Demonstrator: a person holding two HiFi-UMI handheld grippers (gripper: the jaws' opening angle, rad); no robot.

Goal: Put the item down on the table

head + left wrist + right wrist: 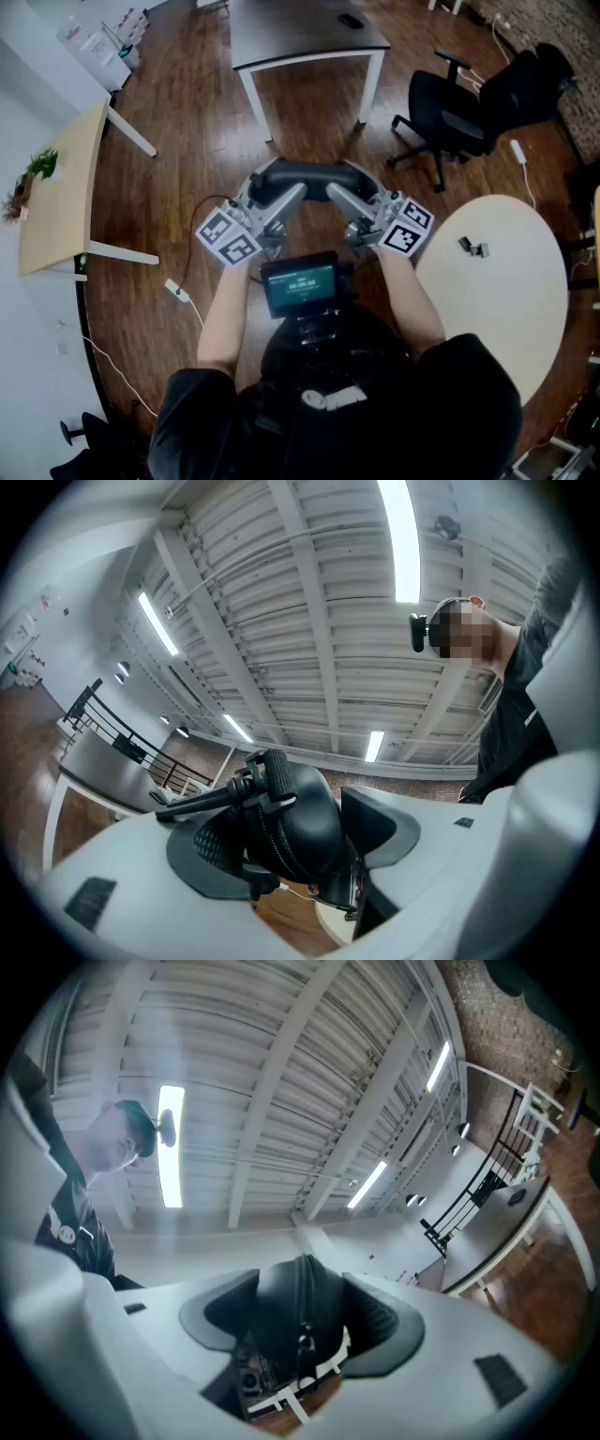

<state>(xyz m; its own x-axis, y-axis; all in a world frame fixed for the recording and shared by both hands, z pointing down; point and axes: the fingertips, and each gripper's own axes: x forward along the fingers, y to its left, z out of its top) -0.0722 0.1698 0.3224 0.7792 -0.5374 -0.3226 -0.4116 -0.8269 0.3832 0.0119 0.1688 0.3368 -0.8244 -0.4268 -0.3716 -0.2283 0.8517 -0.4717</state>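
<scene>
The item [306, 175] is a dark, rounded, curved thing, held up in front of the person over the wooden floor. My left gripper [284, 200] grips its left end and my right gripper [336, 198] its right end. In the left gripper view the black item [309, 813], with a zip line and a ridged strap, fills the gap of the left gripper [286, 844], and both dark pads press on it. The right gripper view shows the item [292, 1309] wedged the same way in the right gripper [300, 1327]. Both grippers point slightly upward, toward the ceiling.
A round white table [506, 300] stands at the right, with a small dark object [472, 247] on it. A dark table [300, 37] stands ahead, black office chairs [464, 117] at the upper right, and a pale wooden table [58, 192] with a plant [39, 166] at the left. A cable and plug [178, 291] lie on the floor.
</scene>
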